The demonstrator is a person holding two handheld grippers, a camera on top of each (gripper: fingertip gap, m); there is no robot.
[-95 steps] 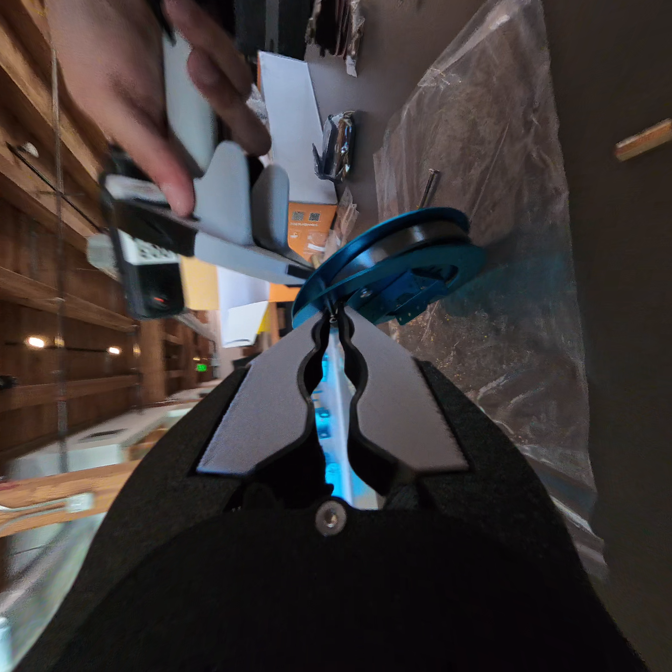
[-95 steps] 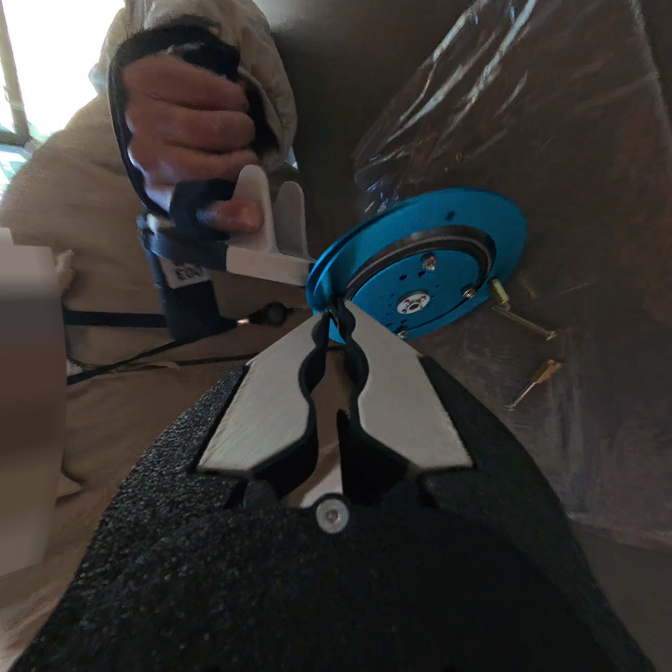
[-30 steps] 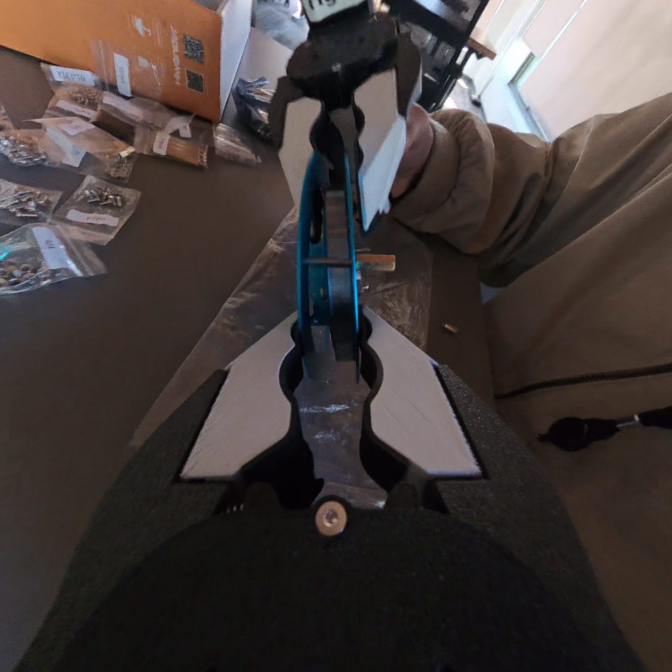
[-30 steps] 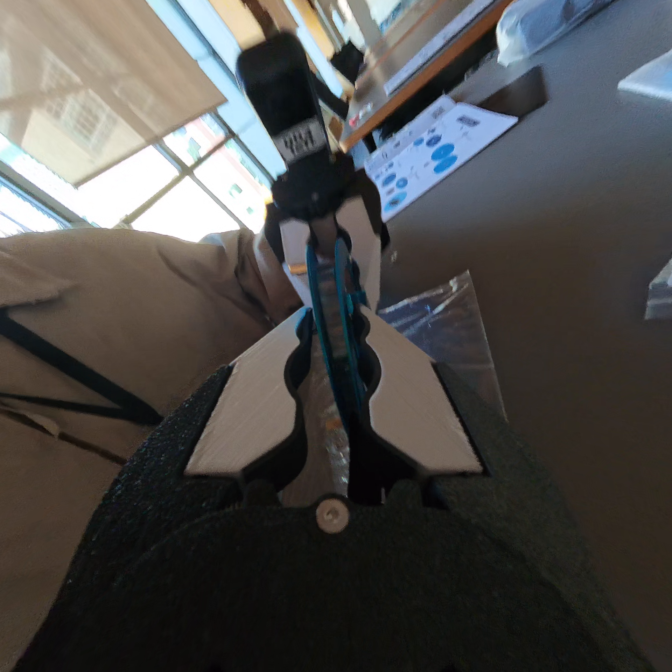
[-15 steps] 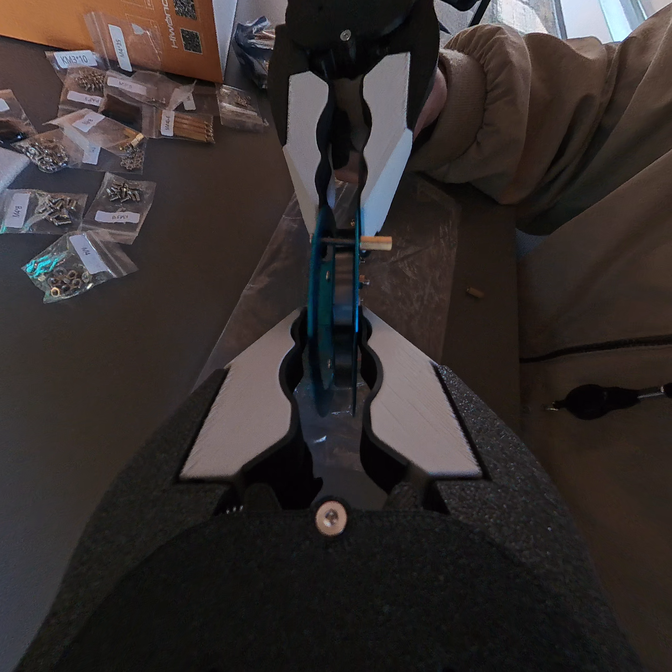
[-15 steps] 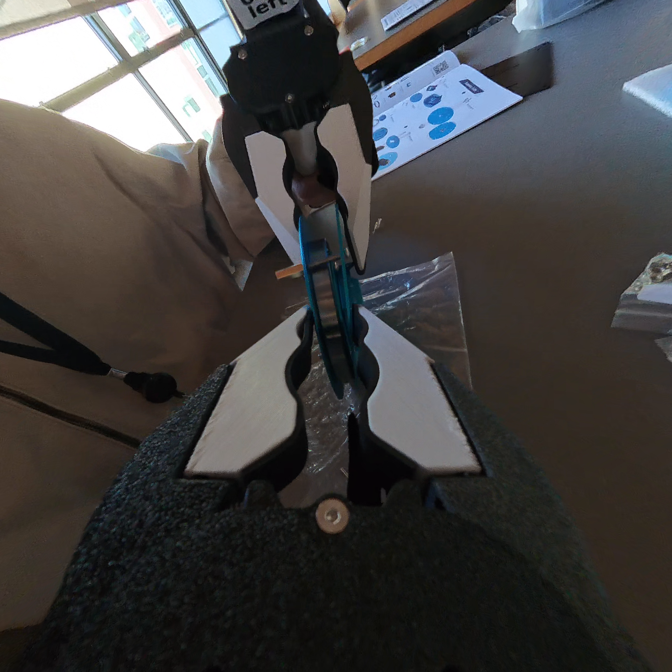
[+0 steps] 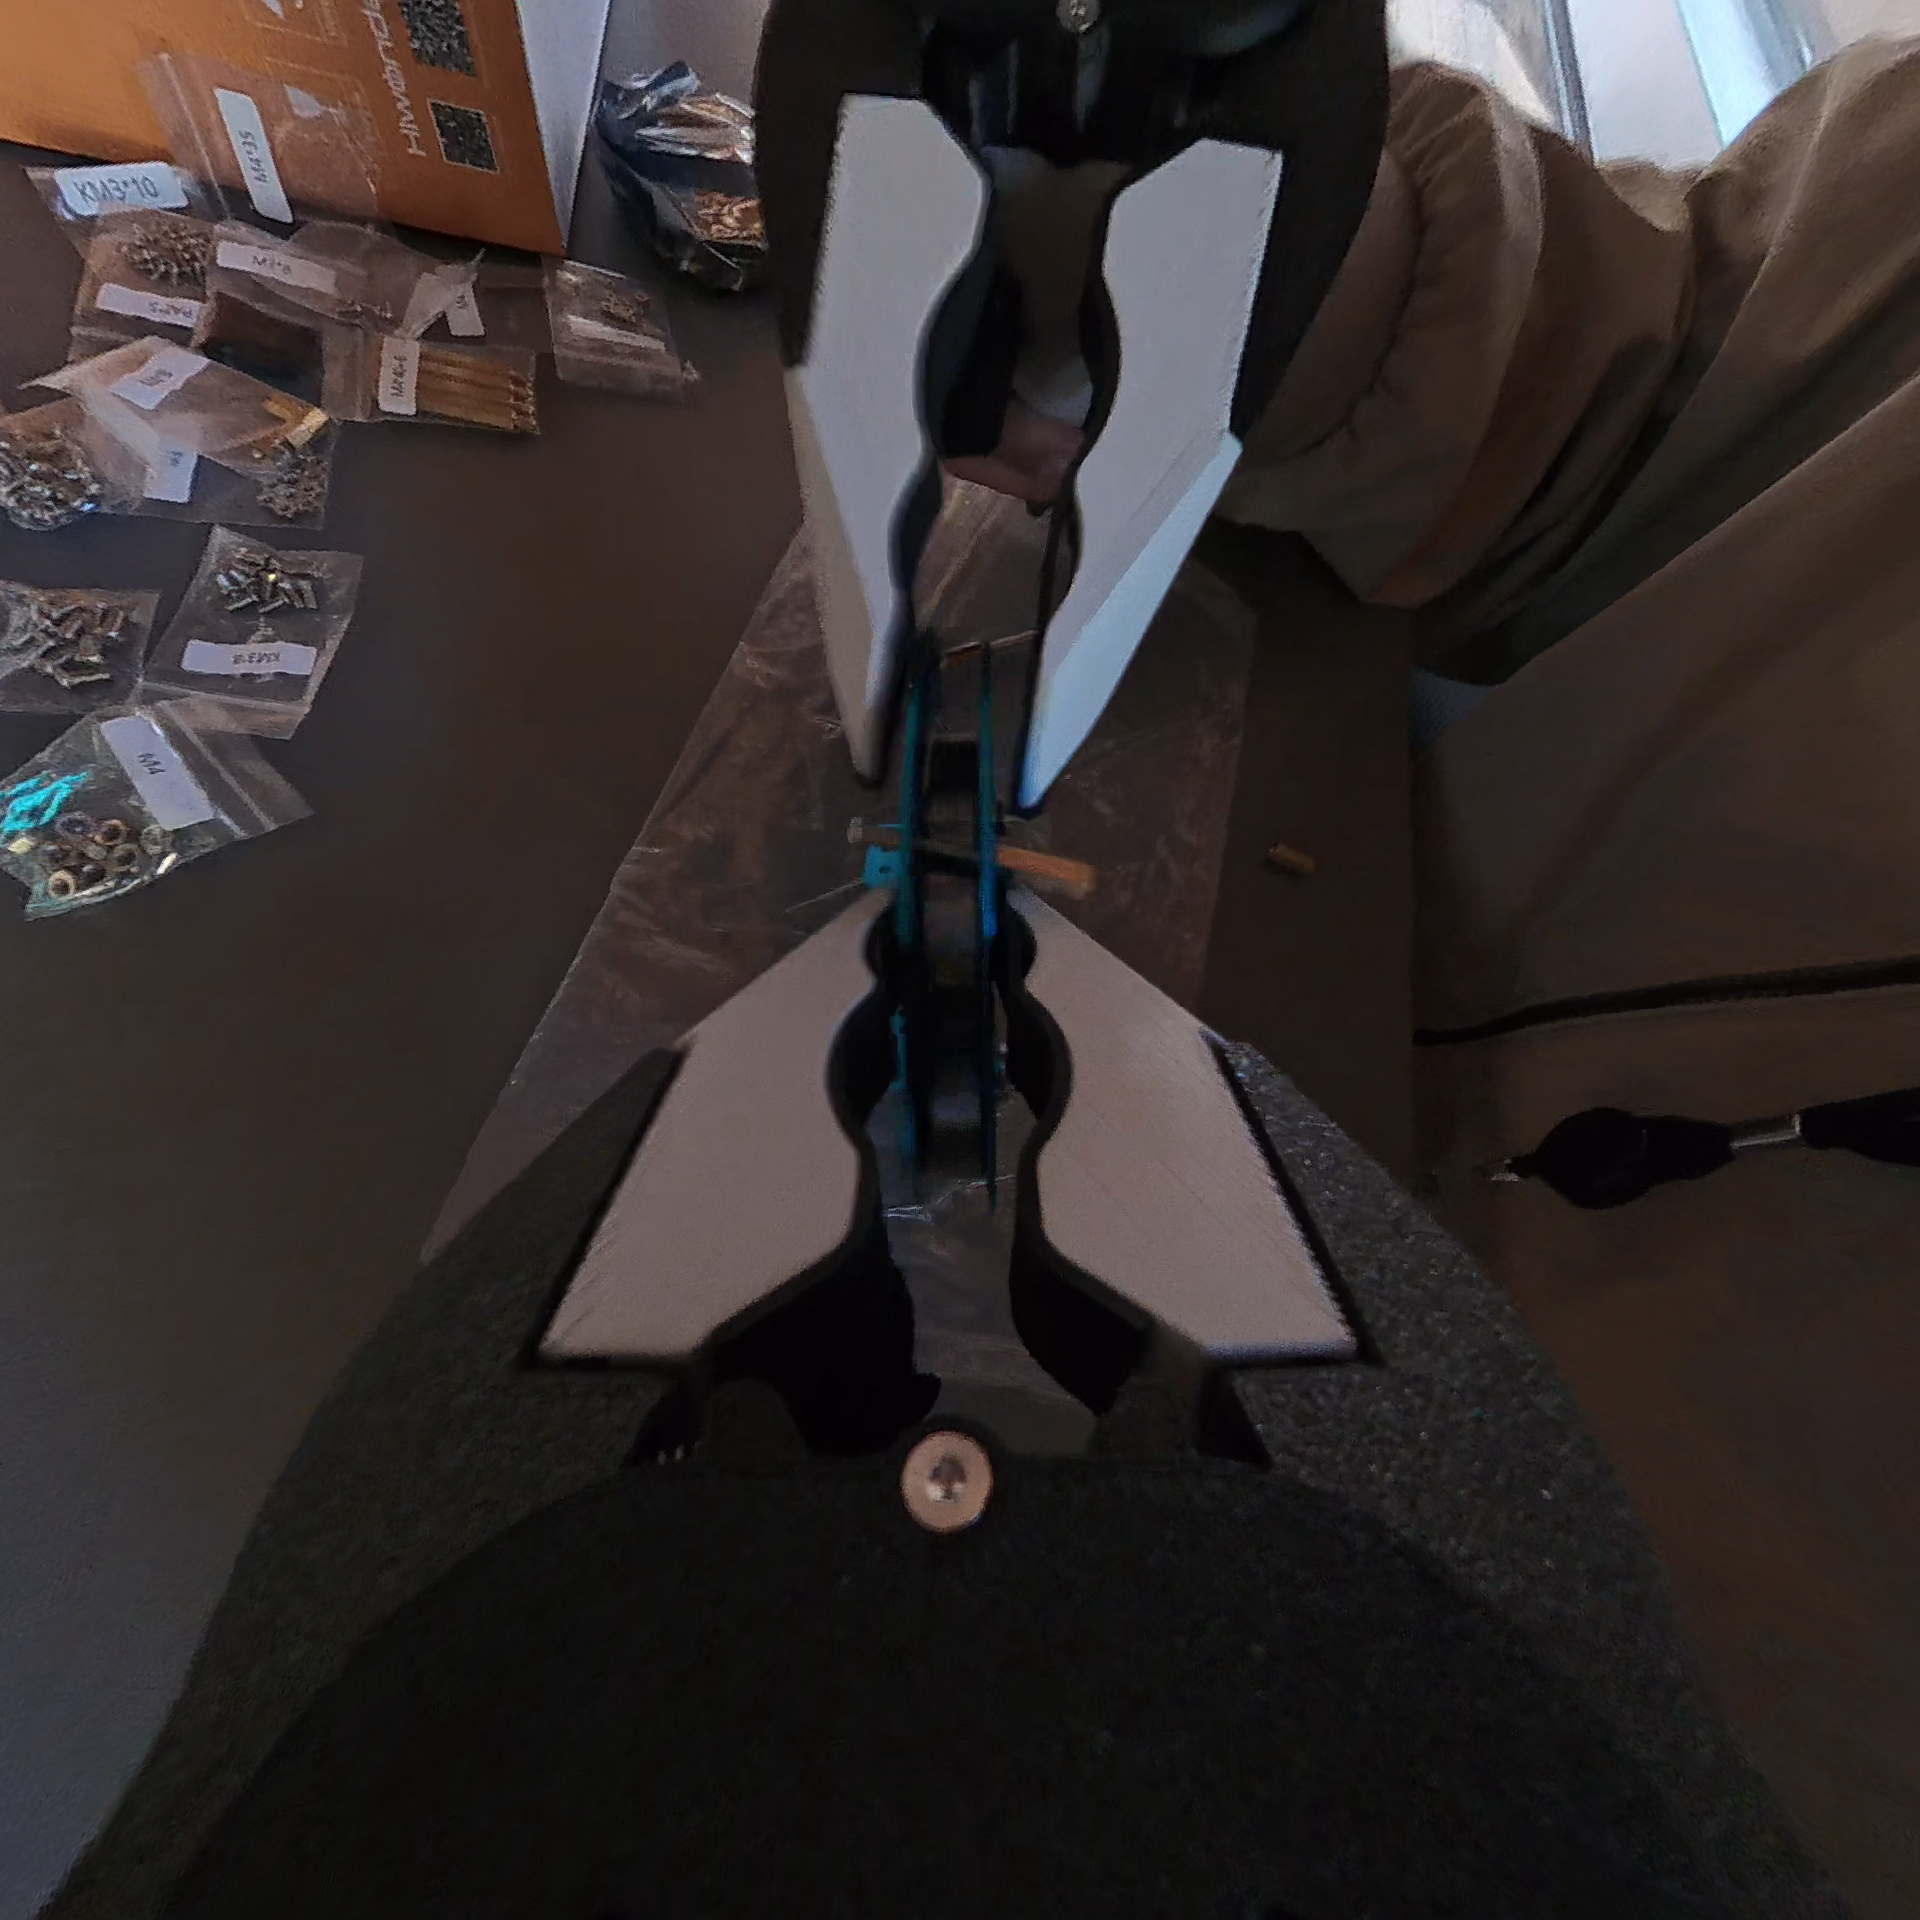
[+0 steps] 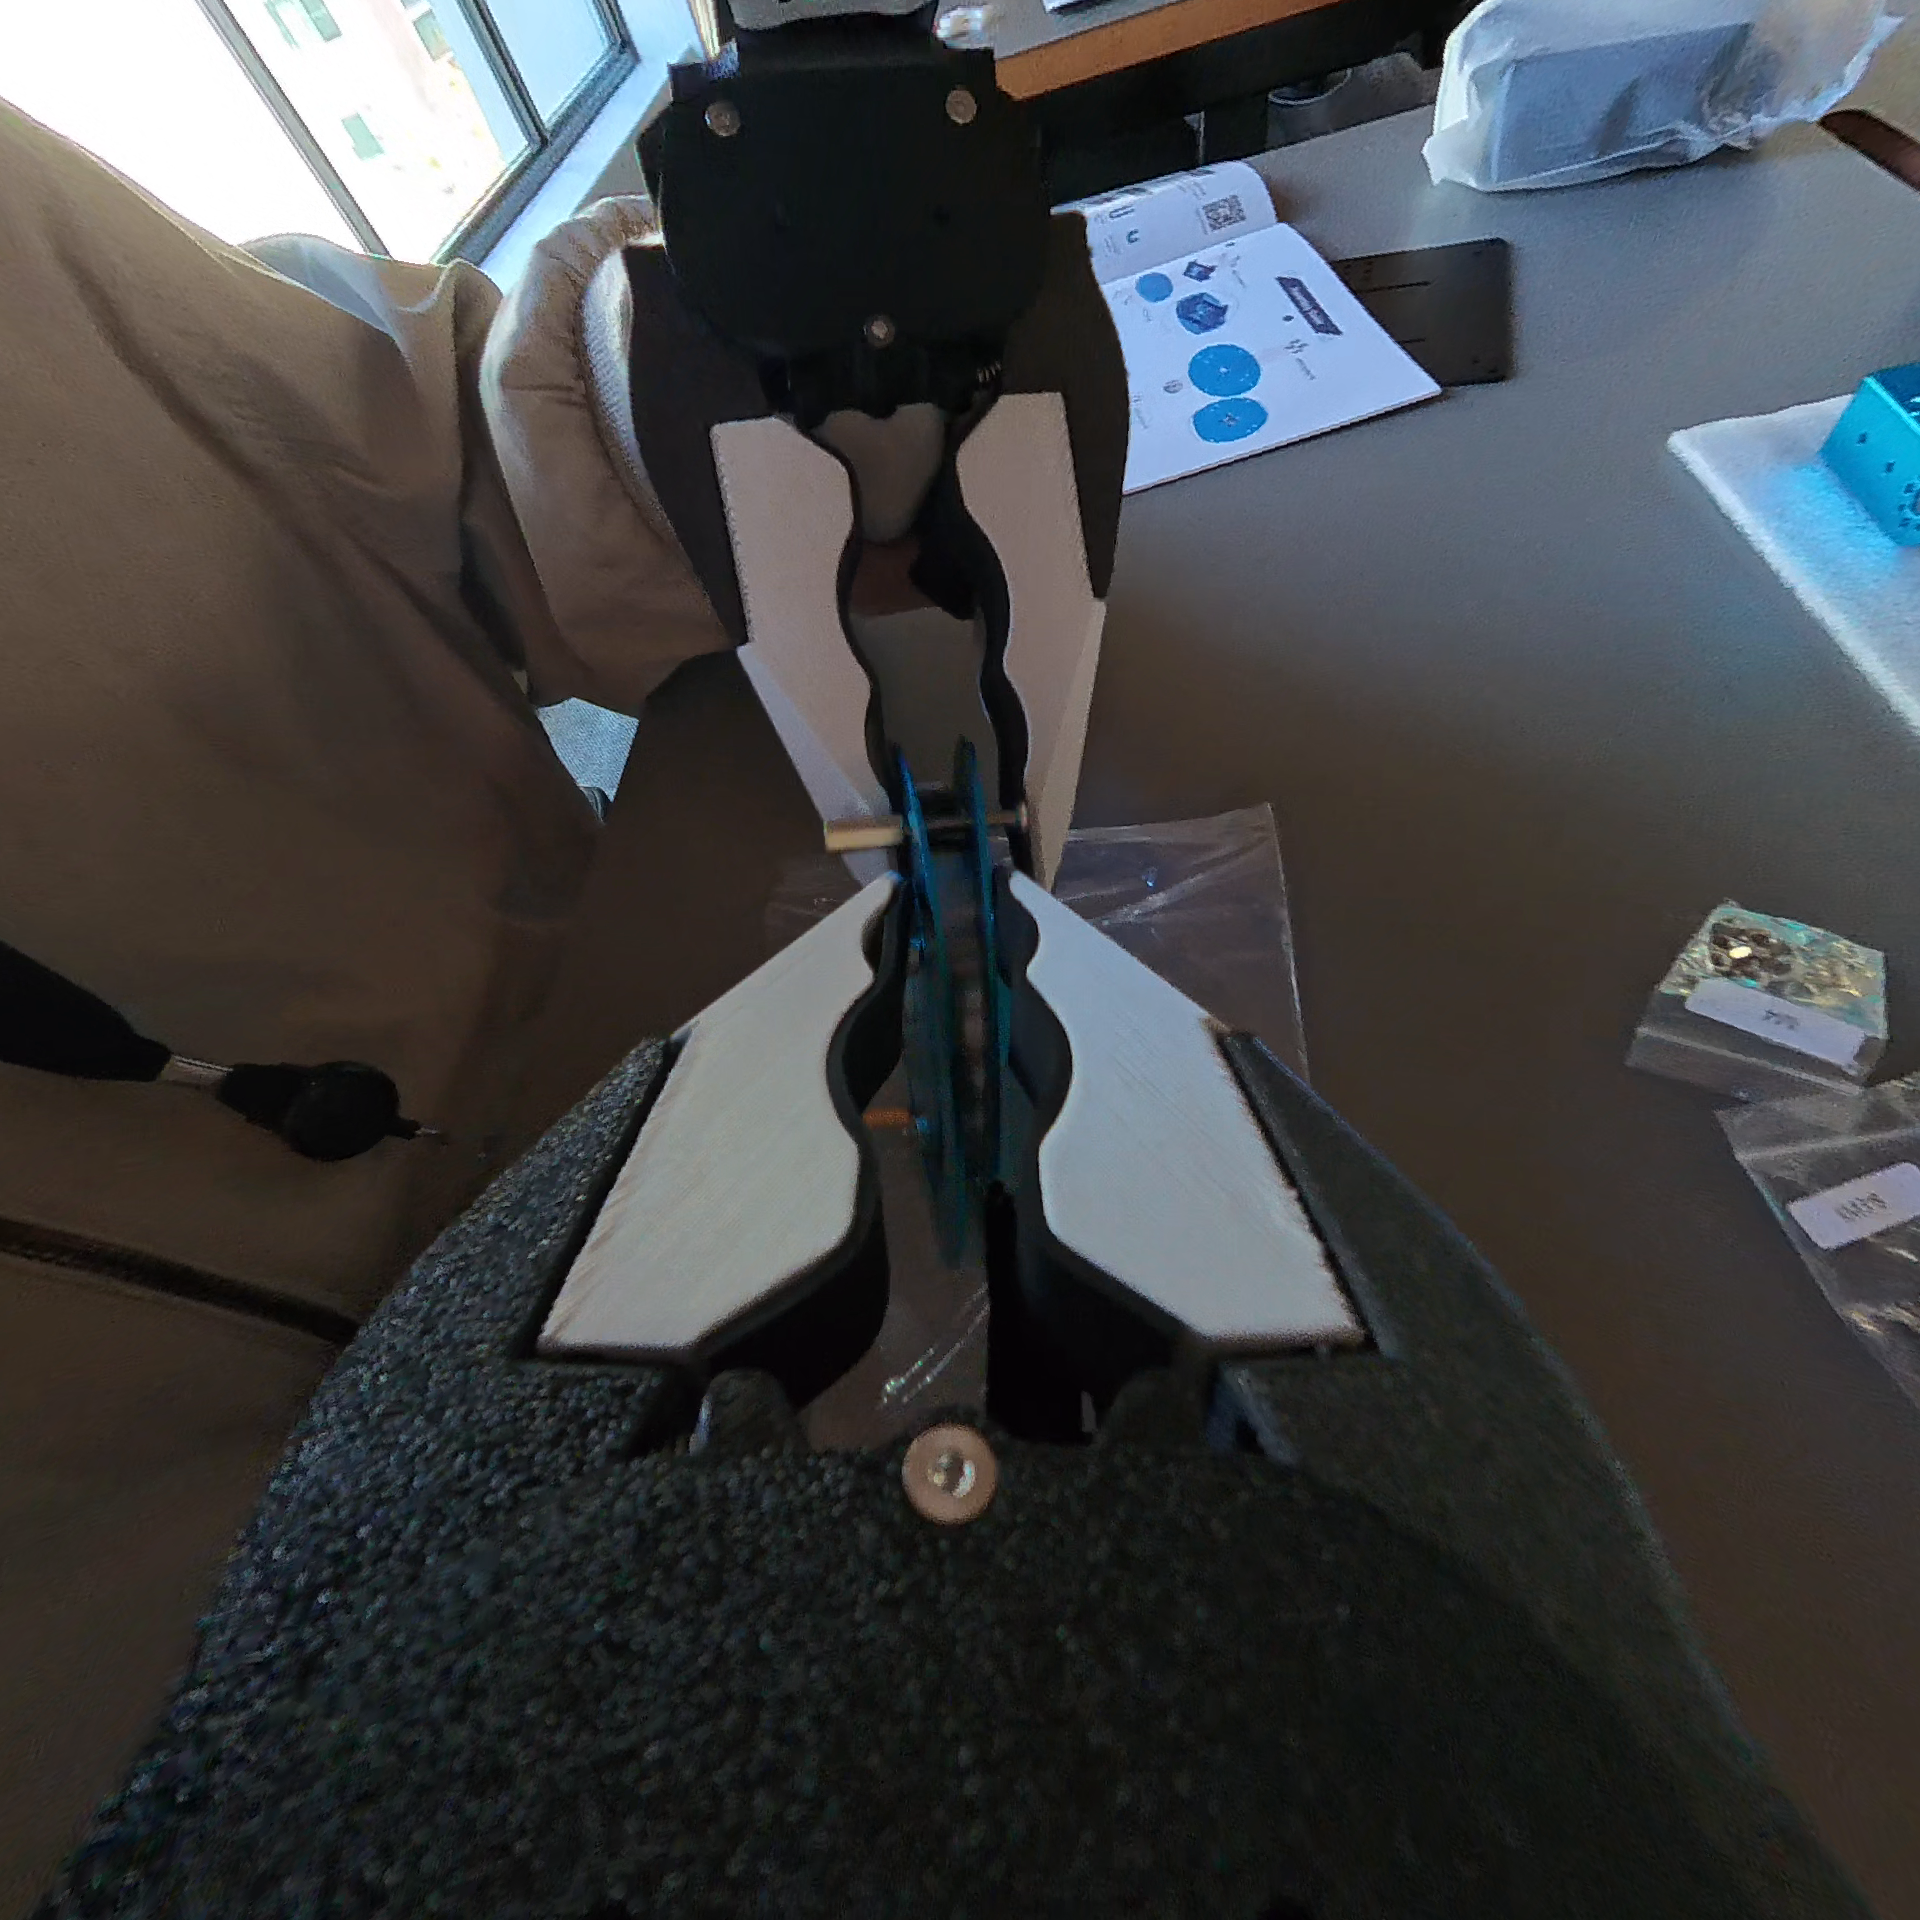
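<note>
The left gripper and the right gripper face each other, fingertips nearly meeting, with the blue two-plate metal disc assembly standing on edge between both pairs of fingers. A clear plastic sheet lies on the grey table beneath them. Left of the left gripper lie small clear bags of screws and nuts, and beyond these an orange cardboard box. Right of the right gripper lie more small hardware bags; farther ahead on that side lie an open printed booklet and a blue metal block on white foam. A person's tan sleeve lies to its left.
</note>
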